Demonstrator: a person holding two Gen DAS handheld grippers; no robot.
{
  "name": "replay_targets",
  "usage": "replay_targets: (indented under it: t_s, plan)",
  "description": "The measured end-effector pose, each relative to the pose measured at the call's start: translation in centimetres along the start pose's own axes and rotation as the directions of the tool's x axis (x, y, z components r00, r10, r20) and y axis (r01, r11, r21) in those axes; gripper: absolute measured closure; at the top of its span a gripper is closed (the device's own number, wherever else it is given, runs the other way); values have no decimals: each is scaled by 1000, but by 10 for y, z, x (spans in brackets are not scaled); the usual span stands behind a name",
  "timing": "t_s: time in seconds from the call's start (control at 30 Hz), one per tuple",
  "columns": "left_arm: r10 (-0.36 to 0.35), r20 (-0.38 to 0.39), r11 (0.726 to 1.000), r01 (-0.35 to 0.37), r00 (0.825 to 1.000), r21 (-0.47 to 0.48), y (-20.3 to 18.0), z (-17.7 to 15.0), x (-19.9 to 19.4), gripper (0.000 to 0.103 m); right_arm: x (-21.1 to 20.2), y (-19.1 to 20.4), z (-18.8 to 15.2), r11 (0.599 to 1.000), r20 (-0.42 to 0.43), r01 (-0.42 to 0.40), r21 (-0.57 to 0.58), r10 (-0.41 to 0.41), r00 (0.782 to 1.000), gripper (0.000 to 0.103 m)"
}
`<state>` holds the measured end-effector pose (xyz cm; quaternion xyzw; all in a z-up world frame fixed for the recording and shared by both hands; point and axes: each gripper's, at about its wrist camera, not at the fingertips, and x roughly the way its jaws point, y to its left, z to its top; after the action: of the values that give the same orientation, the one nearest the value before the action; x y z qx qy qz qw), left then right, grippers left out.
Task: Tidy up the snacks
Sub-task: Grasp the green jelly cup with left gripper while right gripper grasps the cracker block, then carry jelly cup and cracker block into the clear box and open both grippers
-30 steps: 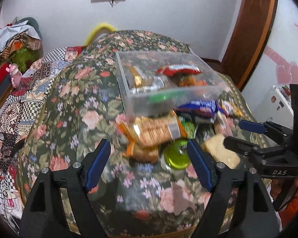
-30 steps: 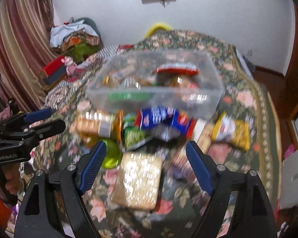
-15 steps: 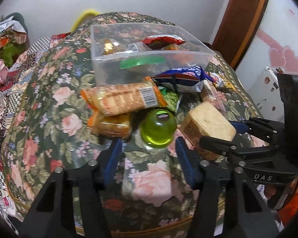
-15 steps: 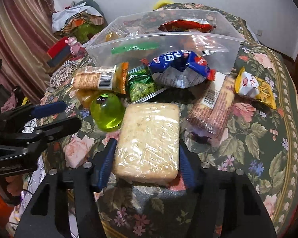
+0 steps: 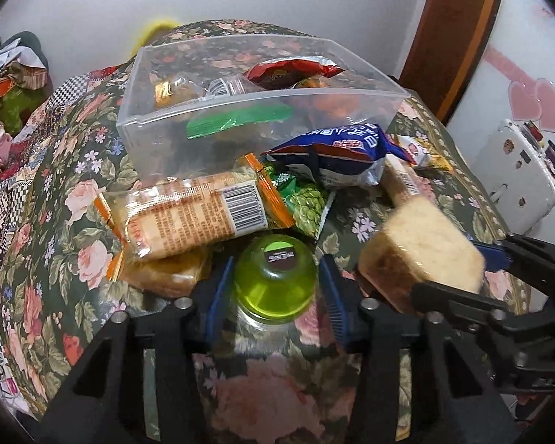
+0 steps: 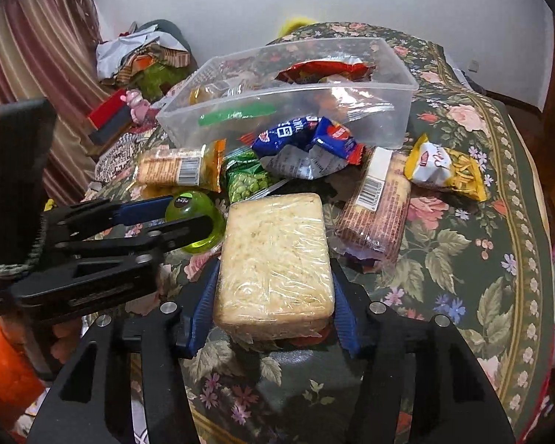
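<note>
A round green jelly cup point(image 5: 275, 281) with a dark label stands on the floral tablecloth point(image 5: 55, 185). My left gripper point(image 5: 275, 268) straddles it, jaws closing, both blue pads against its sides. The left gripper point(image 6: 187, 212) also shows at the left of the right wrist view, around the cup point(image 6: 194, 205). My right gripper point(image 6: 273, 270) is shut on a pale, plastic-wrapped block point(image 6: 273, 244), pads pressing on both long sides. From the left wrist view the block point(image 5: 421, 251) looks blurred and tilted in the right gripper point(image 5: 447, 270). Behind stands a clear plastic bin point(image 5: 240, 100) holding several snack packs.
Loose snacks lie between the grippers and the bin: an orange cracker pack point(image 5: 196, 218), a blue bag point(image 5: 336, 151), green peas point(image 6: 246, 185), a brown biscuit sleeve point(image 6: 377, 207), a yellow bag point(image 6: 447, 166). The table's near edge runs just under both grippers. Clothes are piled at the far left point(image 6: 140, 51).
Both grippers came down and forward to the snacks. Their wide jaws narrowed, the left around the green cup, the right onto the pale block, which now looks tilted.
</note>
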<state>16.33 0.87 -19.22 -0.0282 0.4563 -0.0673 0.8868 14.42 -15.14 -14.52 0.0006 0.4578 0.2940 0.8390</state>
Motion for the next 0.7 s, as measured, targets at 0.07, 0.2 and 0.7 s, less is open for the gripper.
replay_targets:
  t_s: [0.07, 0.2, 0.7]
  plan:
    - [-1, 11, 1000, 1, 1000, 4, -1, 0, 1, 58, -2, -1, 0, 1000, 7, -4, 4, 4, 1000, 51]
    - [-10, 16, 1000, 10, 1000, 10, -3, -2, -3, 58, -8, -1, 2, 1000, 26, -4, 11, 3, 1000, 51]
    - [-35, 172, 999, 33, 984, 13, -9, 23, -66, 58, -42, -7, 34, 1000, 153, 12, 13, -14, 988, 51]
